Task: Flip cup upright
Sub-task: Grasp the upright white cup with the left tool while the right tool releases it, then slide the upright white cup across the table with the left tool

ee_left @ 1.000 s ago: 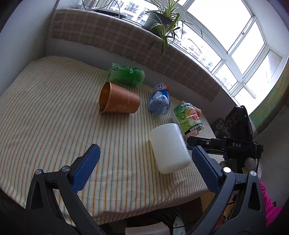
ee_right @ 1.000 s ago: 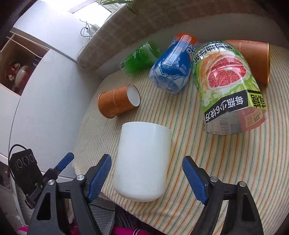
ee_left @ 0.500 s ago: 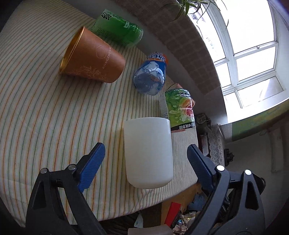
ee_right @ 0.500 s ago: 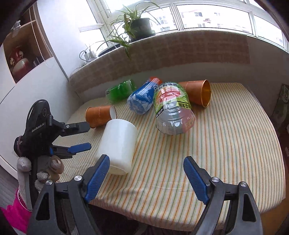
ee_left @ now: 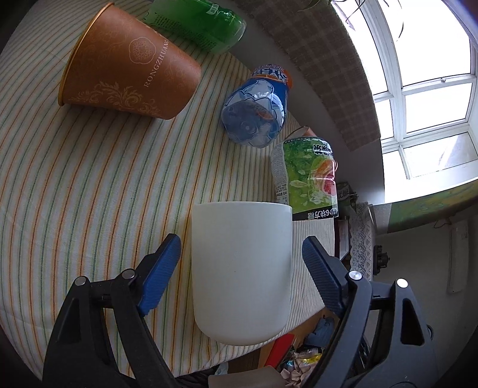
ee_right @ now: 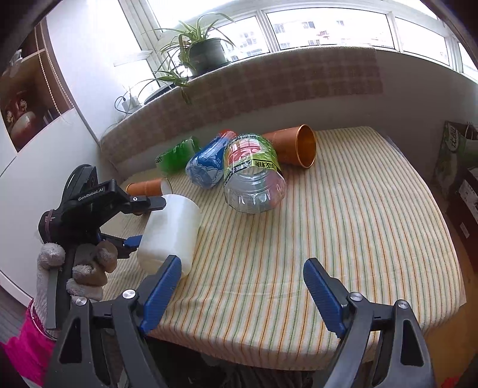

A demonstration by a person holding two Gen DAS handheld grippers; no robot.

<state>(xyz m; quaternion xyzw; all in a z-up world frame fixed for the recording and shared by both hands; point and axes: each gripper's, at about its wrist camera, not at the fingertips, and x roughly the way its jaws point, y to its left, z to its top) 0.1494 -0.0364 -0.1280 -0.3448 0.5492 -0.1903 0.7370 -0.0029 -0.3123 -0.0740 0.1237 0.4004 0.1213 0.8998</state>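
A white cup (ee_left: pixel 241 268) lies on its side near the table's front edge, base toward the left wrist camera. My left gripper (ee_left: pixel 241 256) is open, its blue fingers on either side of the cup with a gap on each side. In the right wrist view the same cup (ee_right: pixel 170 232) lies at the left with the left gripper (ee_right: pixel 140 222) around it. My right gripper (ee_right: pixel 242 286) is open and empty, over the striped cloth to the right of the cup.
A copper cup (ee_left: pixel 125 68) lies on its side at the far left; a second copper cup (ee_right: pixel 294 147) lies at the back. Green (ee_left: pixel 200 24), blue (ee_left: pixel 257 110) and grapefruit-label (ee_left: pixel 310 176) bottles lie behind the white cup. The table edge (ee_right: pixel 269 355) is close in front.
My left gripper has moved forward until its fingers straddle the white cup. My right gripper has drawn back and to the right, away from the cup.
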